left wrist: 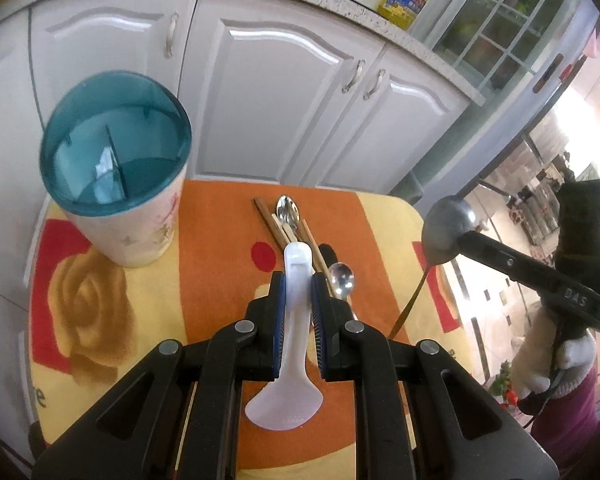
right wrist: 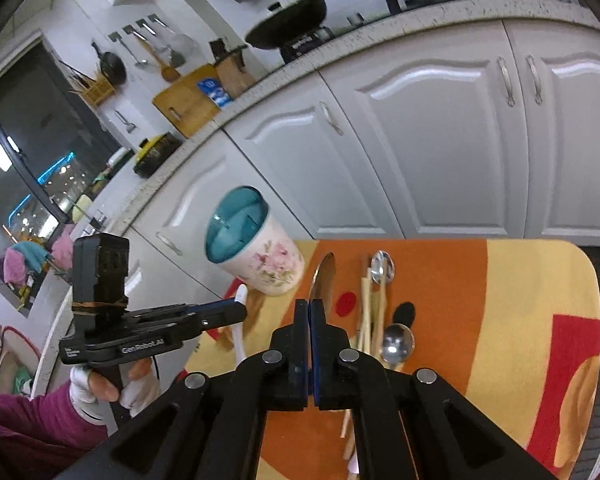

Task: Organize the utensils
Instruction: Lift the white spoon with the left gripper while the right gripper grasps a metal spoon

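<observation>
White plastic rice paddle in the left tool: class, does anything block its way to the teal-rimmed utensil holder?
Nothing visible does. The white plastic rice paddle is clamped in the left tool, and the teal-rimmed utensil holder stands open-topped, up and left of it.

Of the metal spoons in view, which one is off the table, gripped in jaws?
The large metal spoon in the right gripper; the two small spoons lie on the mat beside the chopsticks.
</observation>
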`<state>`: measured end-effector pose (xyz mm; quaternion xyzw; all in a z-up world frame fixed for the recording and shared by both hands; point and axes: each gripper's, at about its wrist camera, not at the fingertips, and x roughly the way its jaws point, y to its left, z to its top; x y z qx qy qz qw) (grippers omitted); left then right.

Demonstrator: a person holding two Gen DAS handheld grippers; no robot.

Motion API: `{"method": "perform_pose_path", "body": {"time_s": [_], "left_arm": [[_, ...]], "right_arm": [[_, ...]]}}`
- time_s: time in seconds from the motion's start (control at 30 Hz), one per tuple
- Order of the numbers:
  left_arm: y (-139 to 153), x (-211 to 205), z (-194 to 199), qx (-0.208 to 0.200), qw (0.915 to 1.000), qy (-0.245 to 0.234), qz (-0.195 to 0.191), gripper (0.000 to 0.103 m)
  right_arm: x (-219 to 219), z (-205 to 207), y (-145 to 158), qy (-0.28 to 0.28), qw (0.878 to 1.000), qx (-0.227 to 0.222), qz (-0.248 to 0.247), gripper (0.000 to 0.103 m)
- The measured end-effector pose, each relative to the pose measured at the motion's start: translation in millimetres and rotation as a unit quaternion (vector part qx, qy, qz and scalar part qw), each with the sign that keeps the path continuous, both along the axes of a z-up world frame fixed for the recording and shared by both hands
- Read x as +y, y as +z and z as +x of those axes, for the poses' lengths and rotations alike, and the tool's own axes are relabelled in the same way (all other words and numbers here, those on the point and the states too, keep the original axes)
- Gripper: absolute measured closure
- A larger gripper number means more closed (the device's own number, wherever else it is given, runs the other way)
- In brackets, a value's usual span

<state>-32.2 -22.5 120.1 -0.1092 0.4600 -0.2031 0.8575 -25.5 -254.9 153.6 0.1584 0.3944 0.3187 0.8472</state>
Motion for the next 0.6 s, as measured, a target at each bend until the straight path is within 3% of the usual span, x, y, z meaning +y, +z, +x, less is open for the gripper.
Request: {"method": "perform_pose_path", "body": {"time_s": [0.3,0.6], "left_arm": [[29.4,17.5,-6.6,-0.027,0.9994,0.018,-0.008,0.092],[83.3,59.8,13.6,-0.079,0.9948,0.064,-0.007,0.092]], "right_arm": [[21.3,-4.6,34.0,0.024,0.999,-0.04,-0.002,0.102],[58.8,15.1,70.0,0.041,0.996,-0.082,0.014,0.102]]}}
